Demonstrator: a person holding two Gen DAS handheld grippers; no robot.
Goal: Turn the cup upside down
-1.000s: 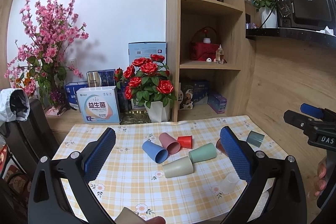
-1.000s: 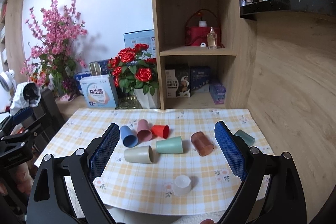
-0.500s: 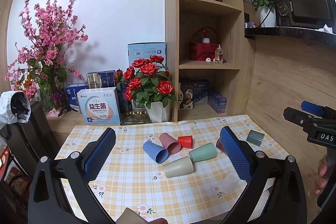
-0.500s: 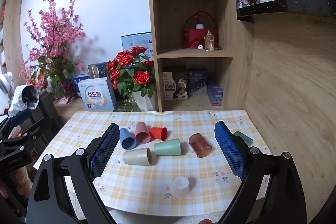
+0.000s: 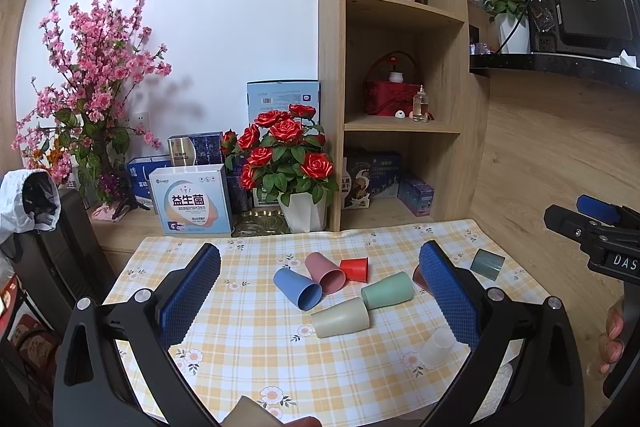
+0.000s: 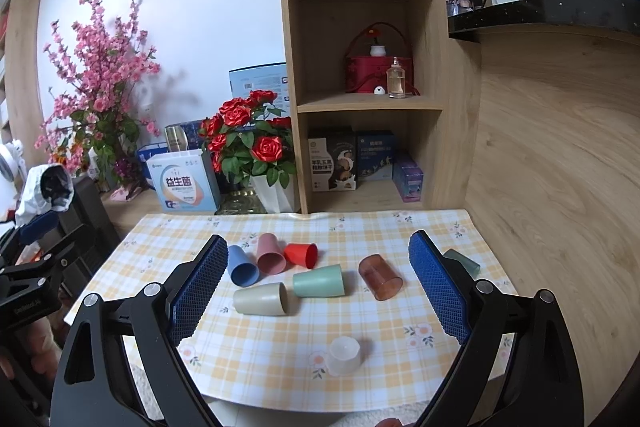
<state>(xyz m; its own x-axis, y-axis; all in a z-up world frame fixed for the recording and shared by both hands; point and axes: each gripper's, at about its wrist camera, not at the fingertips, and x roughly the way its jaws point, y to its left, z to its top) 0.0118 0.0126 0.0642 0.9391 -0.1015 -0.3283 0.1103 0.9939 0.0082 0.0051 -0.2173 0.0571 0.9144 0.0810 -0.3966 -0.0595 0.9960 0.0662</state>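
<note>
Bright, even indoor light – soft shadows, sharp focus, fisheye-bent edges.

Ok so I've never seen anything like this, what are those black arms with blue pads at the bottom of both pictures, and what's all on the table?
There is no robot here. A person holds a handheld gripper in each hand, and each gripper has a wide-angle camera looking forward along its own two fingers.

One picture comes from the left gripper, the other from the right gripper. The blue pads are the inner faces of the jaws. Both pairs stand wide apart and hold nothing.

On the checked tablecloth lie plastic cups on their sides: a blue cup, pink cup, red cup, green cup, beige cup, brown see-through cup and a grey-green cup. A whitish cup near the front edge seems to stand mouth down already.

Behind are a rose pot, boxes and shelves.
</note>
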